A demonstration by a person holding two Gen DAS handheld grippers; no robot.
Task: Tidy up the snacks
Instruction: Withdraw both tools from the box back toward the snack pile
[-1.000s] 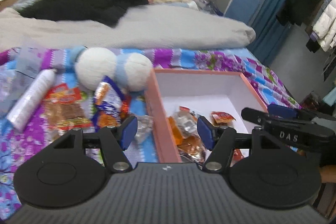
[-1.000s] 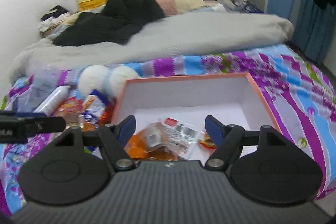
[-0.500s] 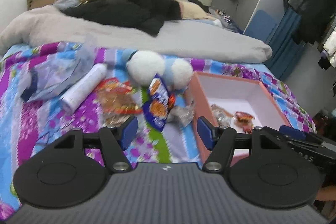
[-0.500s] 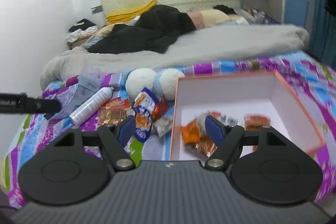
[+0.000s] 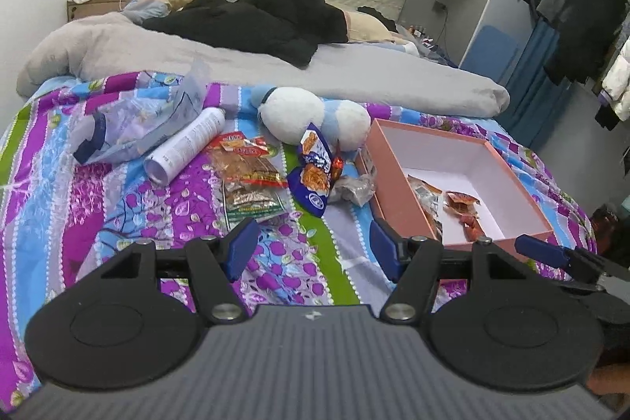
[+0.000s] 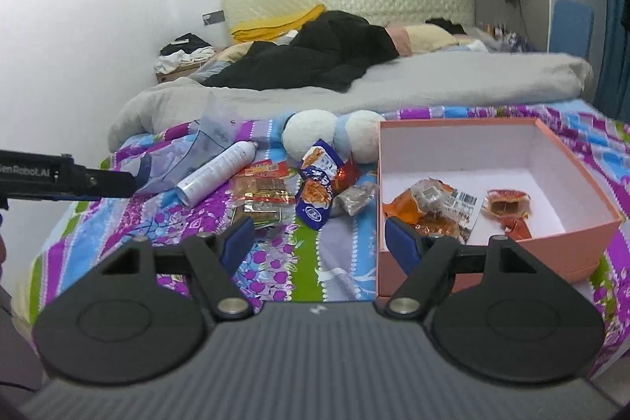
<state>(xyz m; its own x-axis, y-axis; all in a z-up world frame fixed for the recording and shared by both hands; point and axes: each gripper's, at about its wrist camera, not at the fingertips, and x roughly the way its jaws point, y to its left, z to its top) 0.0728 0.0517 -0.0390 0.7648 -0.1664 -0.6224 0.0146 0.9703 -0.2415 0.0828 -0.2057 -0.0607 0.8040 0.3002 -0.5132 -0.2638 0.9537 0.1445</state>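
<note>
A pink box (image 5: 508, 160) (image 6: 559, 148) sits on the patterned bedspread and holds several orange snack packets (image 5: 460, 201) (image 6: 429, 201). Left of it lie a blue snack bag (image 5: 313, 170) (image 6: 317, 184), a clear wrapped snack (image 5: 352, 187) (image 6: 356, 197) and flat red and green packets (image 5: 248, 176) (image 6: 262, 187). My left gripper (image 5: 311, 247) is open and empty, held back above the bedspread. My right gripper (image 6: 317, 239) is open and empty, near the box's front left corner.
A white spray can (image 5: 185, 148) (image 6: 216, 172), a crumpled clear bag (image 5: 134, 124) and a white and blue plush toy (image 5: 311, 115) (image 6: 334, 136) lie beyond the snacks. A grey duvet (image 5: 236, 61) with black clothes covers the far bed.
Both grippers have drawn back and up from the box. More of the bed and the loose snacks now shows. Both stay open and empty.
</note>
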